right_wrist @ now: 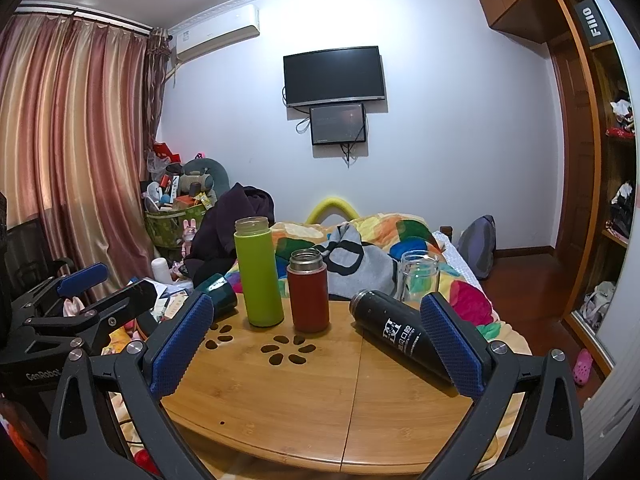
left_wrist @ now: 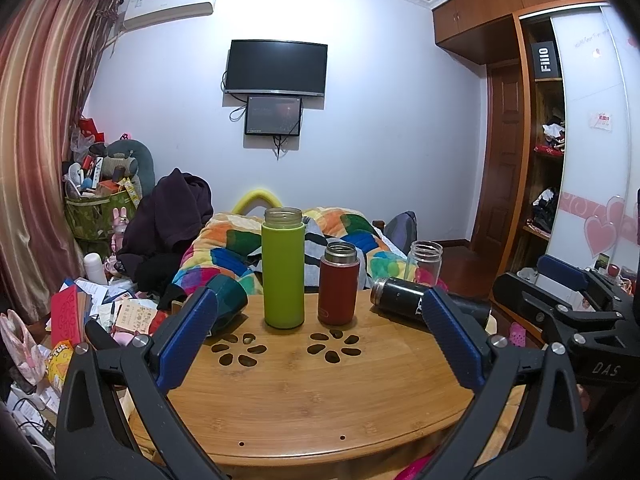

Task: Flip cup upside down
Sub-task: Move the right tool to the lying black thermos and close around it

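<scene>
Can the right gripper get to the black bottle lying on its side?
Probably yes: the right gripper is open, and the black bottle lies just ahead by its right finger, nothing between them.

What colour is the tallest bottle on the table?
Lime green tall bottle, clearest in the left wrist view.

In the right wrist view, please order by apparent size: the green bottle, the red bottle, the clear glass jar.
1. Green bottle, clearly the tallest.
2. Red bottle.
3. Clear glass jar, but it stands farther back and is partly hidden, so this rank is unsure.
</scene>
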`<action>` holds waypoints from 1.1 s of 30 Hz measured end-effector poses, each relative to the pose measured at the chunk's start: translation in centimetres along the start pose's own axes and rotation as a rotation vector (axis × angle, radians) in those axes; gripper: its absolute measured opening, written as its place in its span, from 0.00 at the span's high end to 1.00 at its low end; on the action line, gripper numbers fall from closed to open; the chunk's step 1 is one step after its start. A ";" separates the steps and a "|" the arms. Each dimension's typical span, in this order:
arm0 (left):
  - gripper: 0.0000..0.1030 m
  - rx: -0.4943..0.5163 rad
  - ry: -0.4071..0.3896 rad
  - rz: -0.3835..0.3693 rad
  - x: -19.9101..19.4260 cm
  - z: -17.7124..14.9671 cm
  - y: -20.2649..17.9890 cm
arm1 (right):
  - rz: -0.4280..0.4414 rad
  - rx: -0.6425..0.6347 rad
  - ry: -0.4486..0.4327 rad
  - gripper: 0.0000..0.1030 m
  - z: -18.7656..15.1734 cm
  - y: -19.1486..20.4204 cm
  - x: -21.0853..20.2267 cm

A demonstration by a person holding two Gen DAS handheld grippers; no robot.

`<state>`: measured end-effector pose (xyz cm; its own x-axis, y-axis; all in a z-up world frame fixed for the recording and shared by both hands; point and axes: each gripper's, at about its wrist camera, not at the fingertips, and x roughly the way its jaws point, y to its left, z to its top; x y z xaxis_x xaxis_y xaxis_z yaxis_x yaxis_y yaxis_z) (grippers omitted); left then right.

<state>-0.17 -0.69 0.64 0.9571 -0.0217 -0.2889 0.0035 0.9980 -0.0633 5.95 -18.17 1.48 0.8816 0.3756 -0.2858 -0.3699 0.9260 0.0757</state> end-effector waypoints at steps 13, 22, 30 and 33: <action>0.00 0.006 0.081 -0.003 4.1 -0.5 0.5 | -0.071 -0.040 0.064 0.00 -0.6 -6.2 4.1; 0.00 0.013 0.202 0.010 8.5 -2.6 0.5 | -0.085 -0.071 0.356 0.00 -5.0 -14.4 13.1; 0.00 0.029 0.267 0.009 10.4 -4.2 -0.1 | 0.065 -0.034 0.478 0.05 -6.7 -17.4 15.6; 0.00 0.031 0.285 0.005 10.9 -4.6 -0.3 | 0.111 -0.047 0.514 0.24 -7.0 -17.2 16.5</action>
<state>8.93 -1.50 -6.85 0.8371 -0.0282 -0.5464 0.0117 0.9994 -0.0336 24.81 -28.19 -11.26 0.5832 0.3931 -0.7109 -0.4763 0.8744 0.0927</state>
